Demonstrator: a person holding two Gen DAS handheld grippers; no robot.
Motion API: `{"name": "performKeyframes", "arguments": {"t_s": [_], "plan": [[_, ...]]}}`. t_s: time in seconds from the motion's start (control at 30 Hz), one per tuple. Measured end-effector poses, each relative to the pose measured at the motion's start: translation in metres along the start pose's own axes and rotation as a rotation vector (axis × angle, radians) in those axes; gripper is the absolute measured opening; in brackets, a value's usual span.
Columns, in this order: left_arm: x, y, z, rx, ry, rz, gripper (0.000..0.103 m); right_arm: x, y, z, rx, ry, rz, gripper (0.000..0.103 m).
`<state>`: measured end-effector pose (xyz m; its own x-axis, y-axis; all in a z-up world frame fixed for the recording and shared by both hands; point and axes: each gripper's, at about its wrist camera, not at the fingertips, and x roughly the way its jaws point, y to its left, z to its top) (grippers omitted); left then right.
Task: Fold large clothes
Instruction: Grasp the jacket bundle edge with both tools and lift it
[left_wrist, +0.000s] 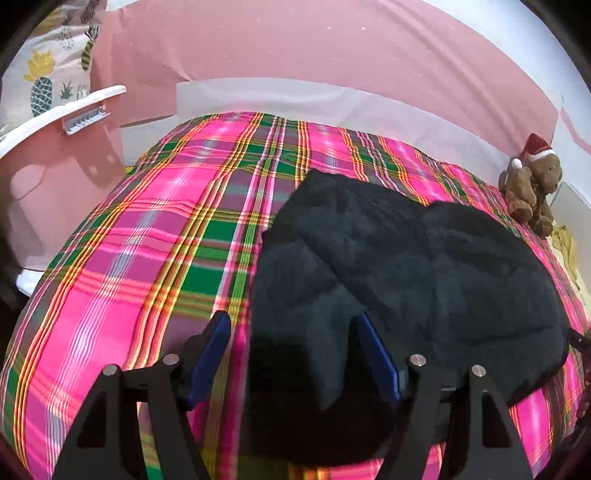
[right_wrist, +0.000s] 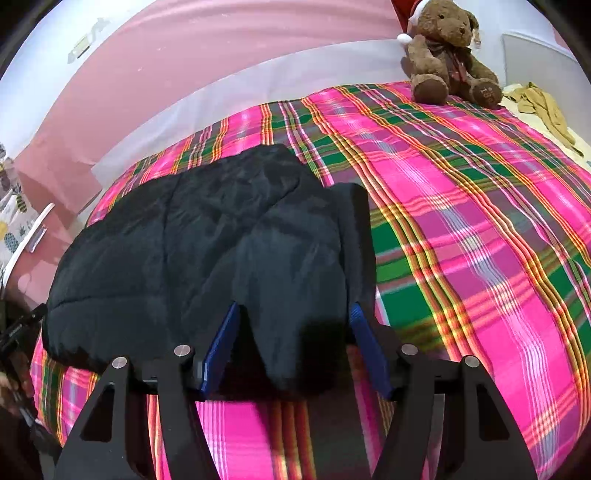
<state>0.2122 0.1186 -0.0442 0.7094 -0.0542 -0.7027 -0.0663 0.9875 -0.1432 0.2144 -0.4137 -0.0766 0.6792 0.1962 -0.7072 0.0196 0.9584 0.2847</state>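
Observation:
A dark navy padded jacket (left_wrist: 424, 266) lies folded over itself on the pink and green plaid bed cover (left_wrist: 129, 258). My left gripper (left_wrist: 291, 319) is open at the jacket's near left edge. A fold of the jacket lies between its blue pads (left_wrist: 210, 354), with plaid showing in the gap beside the left pad. In the right wrist view the jacket (right_wrist: 184, 240) fills the left half. My right gripper (right_wrist: 295, 308) is open, its pads (right_wrist: 369, 350) standing either side of a hanging flap at the jacket's near right end without pressing it.
A brown teddy bear (right_wrist: 447, 51) in a Santa hat sits at the far right corner of the bed cover (right_wrist: 480, 221), with a yellow cloth (right_wrist: 543, 107) beside it. A pink wall runs behind the bed. A white shelf (left_wrist: 74, 107) and pineapple-print fabric (left_wrist: 48, 74) are far left.

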Motion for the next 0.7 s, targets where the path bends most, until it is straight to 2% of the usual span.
{"name": "performKeyframes", "arguments": {"t_s": [0.13, 0.27, 0.37, 0.57, 0.7], "plan": [[0.023, 0.011, 0.012, -0.013, 0.027, -0.044, 0.074, 0.016, -0.006, 0.012, 0.025, 0.016, 0.022, 0.064], [0.045, 0.016, 0.015, -0.003, 0.068, -0.094, 0.074, 0.034, -0.018, 0.016, 0.075, 0.05, 0.047, 0.077], [0.056, 0.018, 0.016, 0.001, 0.081, -0.12, 0.077, 0.043, -0.028, 0.017, 0.115, 0.071, 0.084, 0.078], [0.071, 0.02, 0.029, 0.026, 0.121, -0.17, 0.078, 0.055, -0.034, 0.031, 0.119, 0.078, 0.103, 0.079], [0.07, 0.024, 0.02, 0.004, 0.125, -0.19, 0.078, 0.064, -0.042, 0.028, 0.166, 0.107, 0.141, 0.079]]}}
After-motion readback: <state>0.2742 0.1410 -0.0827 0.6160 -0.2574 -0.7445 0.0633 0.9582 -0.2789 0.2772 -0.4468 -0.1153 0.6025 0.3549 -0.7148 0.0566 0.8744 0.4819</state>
